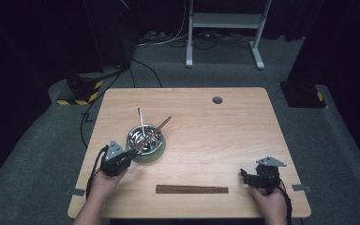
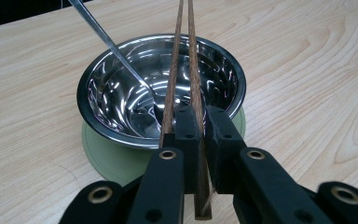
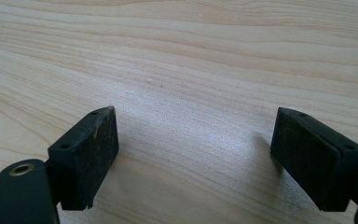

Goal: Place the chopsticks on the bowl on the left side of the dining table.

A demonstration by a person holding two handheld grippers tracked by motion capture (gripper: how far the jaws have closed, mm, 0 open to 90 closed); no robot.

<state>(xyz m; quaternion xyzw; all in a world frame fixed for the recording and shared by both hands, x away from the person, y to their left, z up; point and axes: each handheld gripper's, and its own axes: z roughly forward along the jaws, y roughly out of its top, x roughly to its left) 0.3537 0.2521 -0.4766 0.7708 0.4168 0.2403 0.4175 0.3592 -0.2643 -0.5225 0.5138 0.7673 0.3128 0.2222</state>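
A steel bowl (image 1: 145, 136) sits on a green coaster (image 1: 155, 154) left of the table's middle. A metal spoon (image 1: 141, 123) leans in the bowl. My left gripper (image 1: 131, 153) is shut on a pair of brown chopsticks (image 1: 155, 133) that reach across the bowl's rim. In the left gripper view the chopsticks (image 2: 189, 70) run from between the jaws over the bowl (image 2: 121, 93), with the spoon (image 2: 107, 42) at the left. My right gripper (image 1: 244, 175) rests open near the front right of the table. Its pads (image 3: 91, 154) stand wide apart above bare wood.
Several more chopsticks (image 1: 192, 189) lie side by side near the front edge of the wooden table (image 1: 225, 136). A round grey grommet (image 1: 217, 100) is set in the far part. Beyond the table stand a white frame (image 1: 225, 28) and floor cables.
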